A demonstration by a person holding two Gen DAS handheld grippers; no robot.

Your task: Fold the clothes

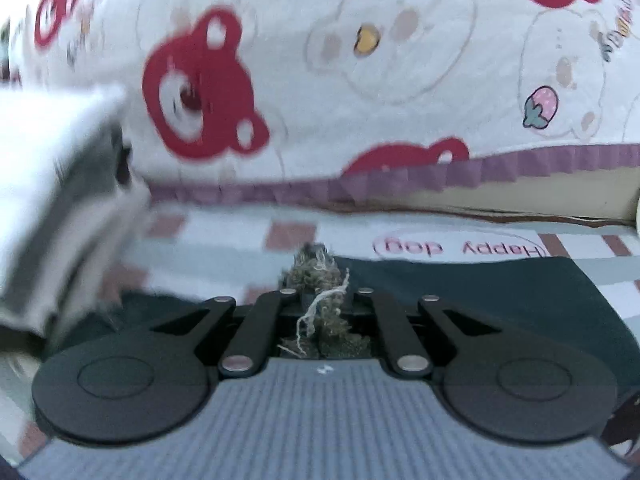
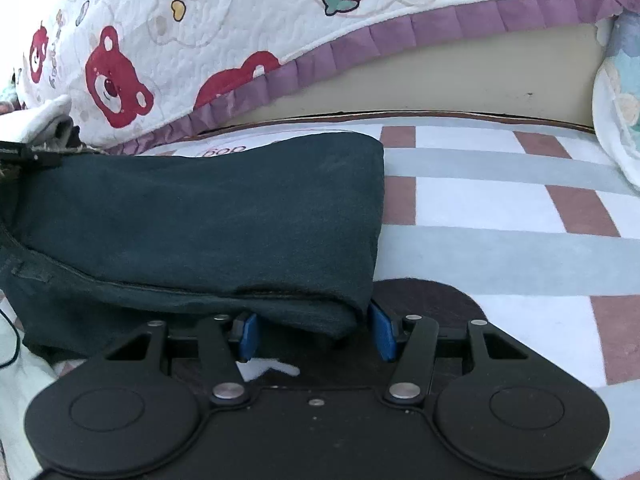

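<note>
Mid-fold: left gripper (image 1: 320,280) jaws clamp the frayed hem of the dark garment (image 2: 200,216); right gripper (image 2: 312,334) jaws wide, straddling garment's near corner w/o pressing. Next, prob: right closes on it.

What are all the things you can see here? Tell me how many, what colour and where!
dark garment: one, dark teal, folded on the checked sheet, frayed edge towards the left tool
checked sheet: one, white, grey-blue and brown squares, under the garment
quilt: one, white with red bears and strawberries, purple frill, behind the garment
pale cloth: one, white-grey, blurred, left side of the left wrist view
pillow: one, white and blue, far right edge
left tool: one, black, shut on the garment's frayed edge
right tool: one, black with blue pads, open, the garment's fold between them
</note>
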